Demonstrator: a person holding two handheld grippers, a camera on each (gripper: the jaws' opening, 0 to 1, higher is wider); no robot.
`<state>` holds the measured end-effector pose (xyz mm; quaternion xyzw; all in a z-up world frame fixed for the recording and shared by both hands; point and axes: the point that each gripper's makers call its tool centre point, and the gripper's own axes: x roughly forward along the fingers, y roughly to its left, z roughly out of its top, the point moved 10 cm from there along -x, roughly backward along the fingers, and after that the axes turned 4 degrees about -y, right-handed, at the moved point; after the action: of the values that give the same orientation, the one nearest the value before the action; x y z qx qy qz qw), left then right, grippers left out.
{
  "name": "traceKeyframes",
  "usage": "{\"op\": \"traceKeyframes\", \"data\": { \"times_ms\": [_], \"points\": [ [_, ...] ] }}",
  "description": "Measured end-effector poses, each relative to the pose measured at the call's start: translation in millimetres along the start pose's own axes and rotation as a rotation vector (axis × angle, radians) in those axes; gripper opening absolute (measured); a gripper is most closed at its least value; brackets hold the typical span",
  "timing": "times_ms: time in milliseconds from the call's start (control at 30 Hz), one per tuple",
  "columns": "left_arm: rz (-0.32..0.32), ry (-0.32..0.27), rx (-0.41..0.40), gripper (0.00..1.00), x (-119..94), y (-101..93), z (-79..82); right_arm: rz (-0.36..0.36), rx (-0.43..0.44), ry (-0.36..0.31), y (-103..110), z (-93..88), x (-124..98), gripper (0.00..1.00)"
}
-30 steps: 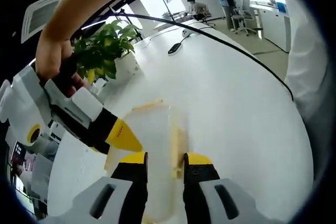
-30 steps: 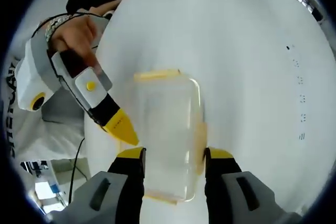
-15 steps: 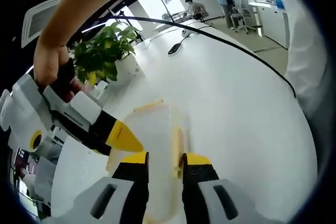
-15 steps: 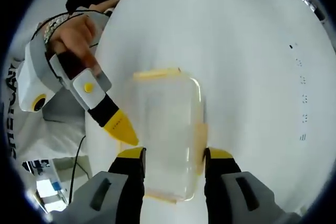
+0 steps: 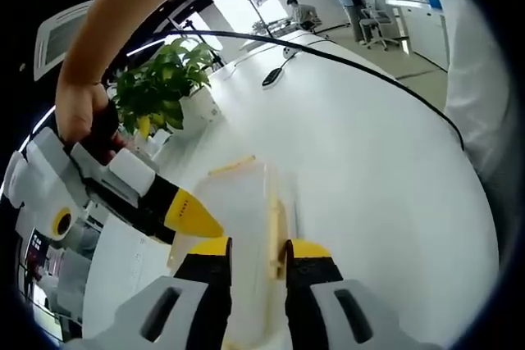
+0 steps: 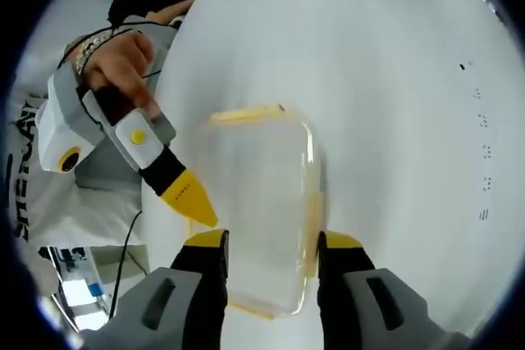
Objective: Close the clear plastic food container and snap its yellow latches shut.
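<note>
clear plastic food container (image 6: 258,211) lidded on white surface (image 6: 394,104), left hand-held gripper (image 5: 256,253) narrowly straddling its yellow latch (image 5: 274,231), right hand-held gripper (image 6: 267,243) spread wide across it, other gripper's tip at 9 o'clock

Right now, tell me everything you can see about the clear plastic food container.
The clear plastic food container is a rounded rectangle of see-through plastic lying flat on the white table, with its lid on. Yellow latches run along its edges: one on the far short side, one on a long side. Nothing inside it can be made out. The right gripper straddles it with open jaws; the left gripper's yellow tip is at its other long edge.
</note>
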<state>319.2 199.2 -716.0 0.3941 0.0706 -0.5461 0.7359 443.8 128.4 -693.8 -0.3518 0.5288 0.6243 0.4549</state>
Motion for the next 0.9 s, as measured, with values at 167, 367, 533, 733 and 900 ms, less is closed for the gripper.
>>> {"op": "traceKeyframes", "data": {
  "times_ms": [167, 367, 533, 733, 900],
  "points": [
    [0.021, -0.019, -0.028, 0.19, -1, -1.5, -0.1, -0.061, -0.047, -0.002, 11, 1.2, -2, 0.4],
    [-0.054, 0.034, -0.027, 0.44, -23, -7.2, -4.4, -0.232, -0.066, -0.072, 19, -7.7, -12, 0.52],
    [-0.072, 0.052, -0.145, 0.63, -52, 4.3, -12.6, -0.211, -0.094, -0.153, 42, -16.3, -22, 0.62],
    [-0.021, 0.059, -0.252, 0.97, -58, 24.4, -17.3, -0.301, -0.163, -0.25, 65, -32.5, -21, 0.86],
    [-0.012, 0.072, -0.297, 0.99, -52, 40.3, -25.5, -0.331, -0.138, -0.302, 67, -54.1, -12, 0.99]
  ]
}}
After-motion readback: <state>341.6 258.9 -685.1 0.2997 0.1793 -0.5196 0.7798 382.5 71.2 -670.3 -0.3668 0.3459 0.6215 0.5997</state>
